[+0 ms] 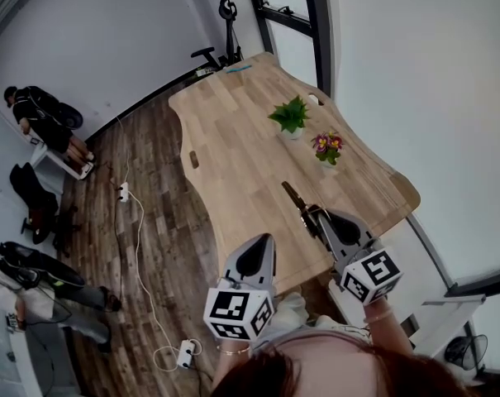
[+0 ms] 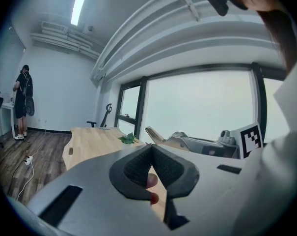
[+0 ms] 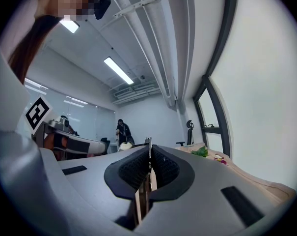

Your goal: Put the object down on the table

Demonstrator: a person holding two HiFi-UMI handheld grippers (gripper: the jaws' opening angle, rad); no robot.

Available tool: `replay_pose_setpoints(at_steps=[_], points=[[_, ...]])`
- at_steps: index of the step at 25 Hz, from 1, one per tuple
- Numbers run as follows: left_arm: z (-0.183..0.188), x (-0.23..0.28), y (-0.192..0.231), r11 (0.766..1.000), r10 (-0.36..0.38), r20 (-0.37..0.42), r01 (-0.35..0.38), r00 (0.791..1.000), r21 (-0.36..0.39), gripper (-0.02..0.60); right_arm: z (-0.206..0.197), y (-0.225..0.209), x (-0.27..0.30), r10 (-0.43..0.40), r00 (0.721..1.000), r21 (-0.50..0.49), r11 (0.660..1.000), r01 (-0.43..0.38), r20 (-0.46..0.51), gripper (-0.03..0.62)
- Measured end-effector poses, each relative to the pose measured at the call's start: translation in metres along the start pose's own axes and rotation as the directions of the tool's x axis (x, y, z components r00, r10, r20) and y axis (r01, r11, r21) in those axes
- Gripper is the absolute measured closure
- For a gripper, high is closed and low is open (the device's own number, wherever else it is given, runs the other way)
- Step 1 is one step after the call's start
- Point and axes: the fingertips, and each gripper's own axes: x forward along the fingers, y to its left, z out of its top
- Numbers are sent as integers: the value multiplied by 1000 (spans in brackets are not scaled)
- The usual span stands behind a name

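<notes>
Gripping a thin brown object [image 1: 293, 195], fingers of the right gripper [image 1: 314, 215] held it over the desk [image 1: 233, 139], near edge; not yet set down. Left gripper [image 1: 262, 240] fingers closed, empty. Lowering, release left to do.

Bright, even daylight. Windows [image 2: 197, 107] wash out to pale haze in the left gripper view; nothing outside resolves. Ceiling strip lights [image 3: 118, 70] on, glaring white. Table [image 1: 233, 139] evenly lit; shadows on it soft and faint. Strong fisheye bending in all views; both gripper views fall to black at the corners. Nearest foreground slightly soft, far room sharper.
</notes>
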Motion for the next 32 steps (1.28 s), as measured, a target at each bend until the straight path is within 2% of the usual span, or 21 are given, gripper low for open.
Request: replay_pose_setpoints(at_steps=[12,22,32], points=[[8,31,43,1000,-16,-10,16,1000,-4,580,-22,-15,54,-24,997,-67,998,19,-75,592],[11,43,75,1000,-11,-16,11,1000,-10,580,-47,-20,94,-16,989,-145,989,-5,-148,592],[8,55,100,1000,-2,-25,2,1000,-17,580,-87,-22,120,-23,969,-224,974,-34,-245,592]])
